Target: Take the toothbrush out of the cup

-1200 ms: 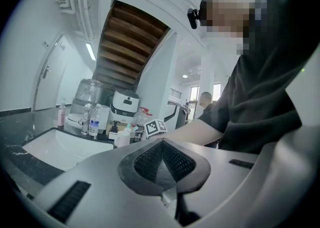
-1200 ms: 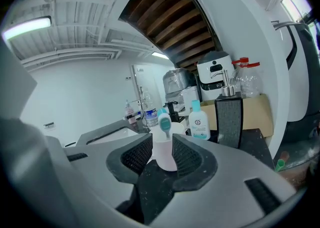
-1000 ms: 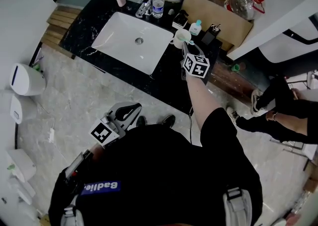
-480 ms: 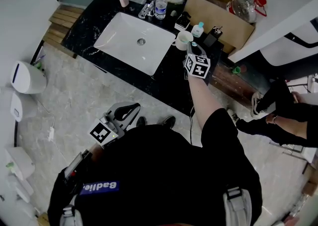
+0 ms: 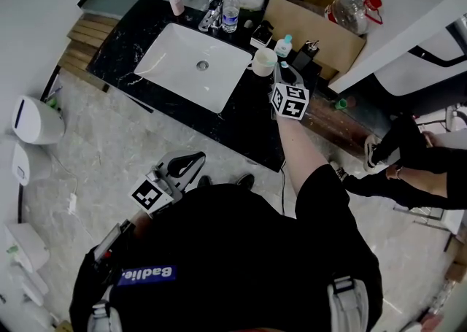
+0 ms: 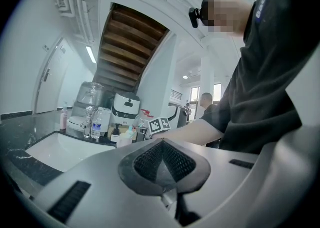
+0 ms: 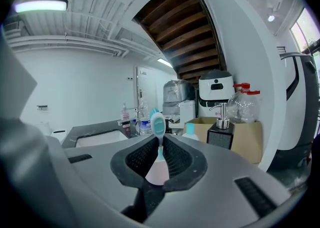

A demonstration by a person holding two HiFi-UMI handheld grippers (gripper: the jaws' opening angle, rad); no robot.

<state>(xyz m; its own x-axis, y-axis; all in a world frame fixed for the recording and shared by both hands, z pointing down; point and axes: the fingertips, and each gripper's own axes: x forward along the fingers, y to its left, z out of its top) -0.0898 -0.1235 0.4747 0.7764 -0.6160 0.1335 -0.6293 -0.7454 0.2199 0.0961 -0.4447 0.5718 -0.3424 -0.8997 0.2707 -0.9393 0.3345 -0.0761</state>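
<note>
Right gripper view shows the right tool (image 7: 159,148) clamped on the teal-headed plastic toothbrush (image 7: 158,123), apparently clear of the white ceramic cup (image 5: 263,62) near the black marble tabletop's (image 5: 250,123) back right corner, so setting it down likely follows, while the left tool (image 6: 162,161) hangs closed and empty.

Head view steeply down on the sink (image 5: 193,66); both gripper views low, level, toward the same sink.

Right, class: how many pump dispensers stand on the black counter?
2: a pink dispenser at the far left corner past the sink, a black dispenser beside the cardboard box. Clutter may hide more.
</note>
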